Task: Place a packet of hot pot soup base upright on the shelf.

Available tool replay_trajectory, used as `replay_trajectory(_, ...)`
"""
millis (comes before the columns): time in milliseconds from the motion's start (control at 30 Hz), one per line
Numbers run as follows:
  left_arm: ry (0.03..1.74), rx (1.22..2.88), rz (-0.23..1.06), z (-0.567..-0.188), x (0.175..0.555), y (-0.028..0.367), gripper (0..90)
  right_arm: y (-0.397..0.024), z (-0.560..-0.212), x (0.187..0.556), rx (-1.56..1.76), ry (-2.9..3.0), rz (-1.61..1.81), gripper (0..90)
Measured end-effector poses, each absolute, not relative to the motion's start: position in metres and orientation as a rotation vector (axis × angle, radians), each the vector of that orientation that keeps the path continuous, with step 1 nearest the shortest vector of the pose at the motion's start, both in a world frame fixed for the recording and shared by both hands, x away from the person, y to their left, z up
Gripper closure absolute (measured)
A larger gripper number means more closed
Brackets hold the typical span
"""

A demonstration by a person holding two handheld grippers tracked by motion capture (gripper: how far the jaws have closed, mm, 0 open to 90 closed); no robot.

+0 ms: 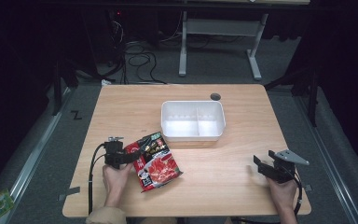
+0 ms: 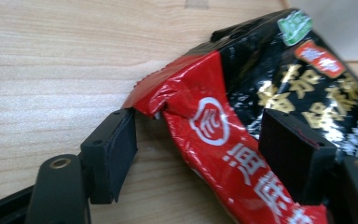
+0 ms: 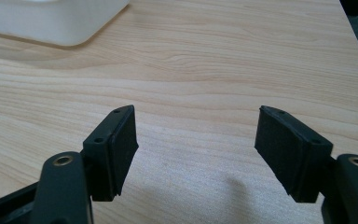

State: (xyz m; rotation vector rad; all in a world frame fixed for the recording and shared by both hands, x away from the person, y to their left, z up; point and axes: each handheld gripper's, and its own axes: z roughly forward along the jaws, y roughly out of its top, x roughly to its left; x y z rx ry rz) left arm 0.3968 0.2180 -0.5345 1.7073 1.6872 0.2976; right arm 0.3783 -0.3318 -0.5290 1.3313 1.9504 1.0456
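Wooden table filling the middle of the high view, white two-compartment tray sitting just above frame centre, both halves looking bare. Red-and-black packet lying flat at lower left of centre, its top corner close to the tray's near wall, contact unclear. Left gripper sitting at the packet's left edge, held by the left hand coming up from the bottom edge. In the left gripper view its jaws are standing apart with the packet bunching up between them, left jaw just off the crinkled red edge, right jaw over the black printed part; not clamping. Right gripper hovering at lower right, well apart from packet and tray, right hand below it. Right gripper view: jaws spread wide over bare wood, tray corner sitting in the upper left.
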Motion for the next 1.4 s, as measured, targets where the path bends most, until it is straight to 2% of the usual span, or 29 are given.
replay_trajectory(200, 1.677, 1.733, 0.318, -0.536, 0.4, 0.215, 32.7, -0.331, -0.529, 0.378, 1.333, 1.953, 1.037, 30.2)
replay_trajectory(267, 1.668, 1.757, 0.357, -0.536, 0.399, 0.211, 40.0, -0.331, -0.529, 0.378, 1.334, 1.952, 1.037, 30.2)
replay_trajectory(333, 1.655, 1.781, 0.388, -0.536, 0.399, 0.207, 42.3, -0.331, -0.529, 0.378, 1.334, 1.953, 1.036, 30.2)
replay_trajectory(400, 1.659, 1.796, 0.39, -0.535, 0.4, 0.203, 50.3, -0.331, -0.529, 0.378, 1.335, 1.954, 1.03, 30.2)
replay_trajectory(467, 1.668, 1.8, 0.401, -0.534, 0.4, 0.201, 52.1, -0.331, -0.529, 0.378, 1.335, 1.953, 1.027, 30.2)
replay_trajectory(567, 1.674, 1.771, 0.396, -0.535, 0.4, 0.203, 63.5, -0.331, -0.529, 0.379, 1.326, 1.957, 1.023, 30.2)
replay_trajectory(600, 1.681, 1.747, 0.386, -0.536, 0.399, 0.205, 63.5, -0.331, -0.529, 0.379, 1.326, 1.957, 1.023, 30.2)
replay_trajectory(633, 1.693, 1.709, 0.369, -0.537, 0.398, 0.208, 69.0, -0.33, -0.529, 0.379, 1.329, 1.956, 1.018, 30.2)
replay_trajectory(700, 1.708, 1.69, 0.358, -0.537, 0.399, 0.209, 73.1, -0.33, -0.529, 0.379, 1.329, 1.956, 1.018, 30.3)
replay_trajectory(1033, 1.719, 1.649, 0.325, -0.535, 0.399, 0.213, 81.7, -0.331, -0.529, 0.379, 1.337, 1.952, 1.025, 30.3)
replay_trajectory(1100, 1.701, 1.584, 0.249, -0.535, 0.399, 0.219, 83.9, -0.331, -0.529, 0.378, 1.337, 1.953, 1.024, 30.2)
replay_trajectory(1400, 1.621, 1.506, 0.21, -0.521, 0.392, 0.231, 88.2, -0.331, -0.529, 0.379, 1.33, 1.957, 1.019, 30.2)
